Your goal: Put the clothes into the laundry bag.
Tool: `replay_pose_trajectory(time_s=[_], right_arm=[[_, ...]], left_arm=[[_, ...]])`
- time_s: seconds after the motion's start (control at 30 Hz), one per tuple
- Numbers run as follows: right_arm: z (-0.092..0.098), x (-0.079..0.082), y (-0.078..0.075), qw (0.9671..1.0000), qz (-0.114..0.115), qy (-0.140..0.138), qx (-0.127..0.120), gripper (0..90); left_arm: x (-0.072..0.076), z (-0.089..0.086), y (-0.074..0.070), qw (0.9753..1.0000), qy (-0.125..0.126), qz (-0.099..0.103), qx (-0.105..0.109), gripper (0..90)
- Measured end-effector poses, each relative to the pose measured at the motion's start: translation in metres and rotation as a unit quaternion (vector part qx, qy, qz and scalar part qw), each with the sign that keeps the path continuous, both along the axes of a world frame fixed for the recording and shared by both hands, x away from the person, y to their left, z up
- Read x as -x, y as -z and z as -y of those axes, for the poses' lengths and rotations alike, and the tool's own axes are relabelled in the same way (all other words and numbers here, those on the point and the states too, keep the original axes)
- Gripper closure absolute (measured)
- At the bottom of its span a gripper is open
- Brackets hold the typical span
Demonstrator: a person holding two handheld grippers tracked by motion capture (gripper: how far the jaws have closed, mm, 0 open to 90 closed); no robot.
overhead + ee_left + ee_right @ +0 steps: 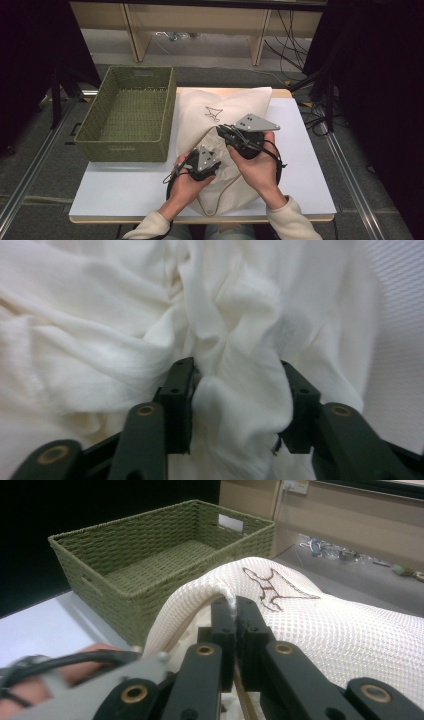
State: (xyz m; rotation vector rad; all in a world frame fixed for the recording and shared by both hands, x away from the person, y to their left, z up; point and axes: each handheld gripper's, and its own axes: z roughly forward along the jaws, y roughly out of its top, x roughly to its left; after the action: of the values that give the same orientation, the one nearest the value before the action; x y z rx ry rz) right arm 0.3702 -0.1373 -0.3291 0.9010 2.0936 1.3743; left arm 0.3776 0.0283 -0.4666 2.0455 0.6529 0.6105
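High view: a cream mesh bag [220, 120] lies on the white table [310, 170], just right of a green woven basket [127, 115].
Left claw [235, 400]: jaws apart, a bunched fold of white cloth [240, 405] between them, touching both.
Right claw [235, 625]: jaws pressed together, pinching the mesh bag's edge and lifting it.
Bag mark: a dark line drawing [272, 587] on the raised mesh.
Hands: both claws meet over the bag's near half.

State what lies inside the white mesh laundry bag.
Bunched white cloth shows at the mouth of the white mesh laundry bag, between the left tool's jaws. Anything deeper is covered by mesh.
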Motion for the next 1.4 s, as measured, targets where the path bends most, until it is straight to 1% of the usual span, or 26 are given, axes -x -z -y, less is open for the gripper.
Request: replay_pose_trajectory(time_s=[0.03, 0.1, 0.13, 0.17, 0.23, 0.27, 0.33, 0.4, 0.47, 0.5, 0.53, 0.6, 0.63, 0.67, 0.7, 0.77, 0.83, 0.9, 1.0, 1.03, 1.07, 1.23, 1.3, 1.33, 1.37, 1.4], right_arm=[[0.000, 0.000, 0.000, 1.0000, 0.002, 0.003, 0.001, 88.5], [0.000, -0.001, 0.000, 1.0000, 0.003, -0.002, -0.001, 88.4], [0.000, 0.000, 0.000, 1.0000, 0.002, -0.001, -0.003, 88.4], [0.000, 0.000, 0.000, 1.0000, 0.000, -0.002, -0.002, 88.4], [0.000, 0.000, 0.000, 1.0000, 0.000, -0.003, -0.002, 88.4], [0.000, 0.000, 0.000, 1.0000, -0.003, -0.003, -0.002, 88.4], [0.000, 0.000, 0.000, 1.0000, -0.002, -0.003, -0.001, 88.4], [0.000, 0.000, 0.000, 1.0000, -0.003, -0.003, -0.001, 88.4], [0.000, 0.000, 0.000, 1.0000, -0.001, -0.003, 0.001, 88.4], [0.000, 0.000, 0.000, 1.0000, -0.002, -0.003, 0.001, 88.4], [0.000, 0.000, 0.000, 1.0000, -0.003, -0.003, 0.001, 88.3], [0.000, 0.000, -0.001, 1.0000, 0.001, -0.003, 0.005, 88.3], [0.000, 0.001, 0.000, 1.0000, -0.006, -0.004, 0.001, 88.2], [0.000, 0.000, 0.000, 1.0000, -0.005, -0.004, 0.001, 88.2], [-0.001, 0.001, -0.001, 0.9999, -0.011, -0.002, 0.004, 88.2], [0.000, 0.001, -0.001, 0.9999, 0.000, -0.001, 0.012, 88.2], [-0.001, 0.001, 0.000, 0.9999, -0.014, -0.005, 0.005, 88.1], [-0.001, 0.001, 0.000, 0.9999, -0.015, -0.005, 0.006, 88.1], [-0.001, 0.001, 0.000, 0.9998, -0.015, -0.006, 0.005, 88.2], [-0.001, 0.001, 0.000, 0.9998, -0.015, -0.006, 0.005, 88.2], [-0.001, 0.001, 0.000, 0.9998, -0.016, -0.006, 0.005, 88.2], [-0.001, 0.002, 0.000, 0.9998, -0.017, -0.005, 0.006, 88.3], [-0.002, 0.002, 0.000, 0.9999, -0.014, -0.003, 0.006, 88.3], [-0.001, 0.002, -0.001, 0.9999, -0.004, -0.002, 0.010, 88.3], [-0.002, 0.003, -0.001, 1.0000, -0.005, -0.003, 0.005, 88.3], [-0.003, 0.003, -0.001, 0.9999, -0.009, -0.006, 0.000, 88.4]], left_arm=[[0.005, -0.001, -0.002, 0.9999, -0.008, 0.002, 0.012, 53.3], [0.012, -0.009, -0.010, 0.9998, 0.005, 0.016, -0.014, 51.7], [0.016, -0.012, -0.012, 0.9998, 0.005, 0.017, -0.009, 51.7], [0.020, -0.013, -0.014, 0.9998, 0.002, 0.018, 0.007, 51.5], [0.027, -0.019, -0.020, 0.9997, 0.004, 0.021, 0.013, 51.2], [0.030, -0.021, -0.022, 0.9995, 0.001, 0.021, 0.022, 51.2], [0.034, -0.025, -0.025, 0.9994, -0.003, 0.025, 0.024, 51.2], [0.037, -0.025, -0.025, 0.9994, 0.005, 0.019, 0.028, 50.5], [0.039, -0.019, -0.020, 0.9997, 0.015, 0.012, 0.017, 49.5], [0.038, -0.017, -0.017, 0.9996, 0.024, 0.011, 0.001, 48.9], [0.038, -0.012, -0.013, 0.9996, 0.028, 0.001, -0.001, 48.3], [0.035, -0.006, -0.005, 0.9990, 0.035, -0.001, -0.029, 47.3], [0.032, -0.003, -0.001, 0.9985, 0.035, -0.005, -0.042, 47.2], [0.030, 0.000, 0.003, 0.9981, 0.036, -0.009, -0.049, 47.1], [0.027, 0.002, 0.005, 0.9968, 0.042, -0.011, -0.067, 47.3], [0.021, 0.008, 0.012, 0.9953, 0.040, -0.012, -0.087, 48.2], [0.016, 0.013, 0.019, 0.9944, 0.039, -0.017, -0.097, 50.2], [0.013, 0.017, 0.023, 0.9934, 0.036, -0.019, -0.107, 53.4], [0.011, 0.021, 0.025, 0.9933, 0.026, -0.018, -0.112, 58.9], [0.009, 0.022, 0.025, 0.9924, 0.036, -0.024, -0.115, 60.9], [0.008, 0.023, 0.025, 0.9924, 0.034, -0.022, -0.117, 62.9], [0.003, 0.024, 0.027, 0.9928, 0.021, -0.019, -0.116, 73.5], [0.001, 0.024, 0.026, 0.9932, 0.016, -0.017, -0.114, 78.2], [0.000, 0.024, 0.025, 0.9937, 0.012, -0.016, -0.110, 80.0], [-0.001, 0.024, 0.026, 0.9956, -0.001, -0.011, -0.093, 81.1], [-0.004, 0.022, 0.024, 0.9944, 0.002, -0.013, -0.105, 81.7]])
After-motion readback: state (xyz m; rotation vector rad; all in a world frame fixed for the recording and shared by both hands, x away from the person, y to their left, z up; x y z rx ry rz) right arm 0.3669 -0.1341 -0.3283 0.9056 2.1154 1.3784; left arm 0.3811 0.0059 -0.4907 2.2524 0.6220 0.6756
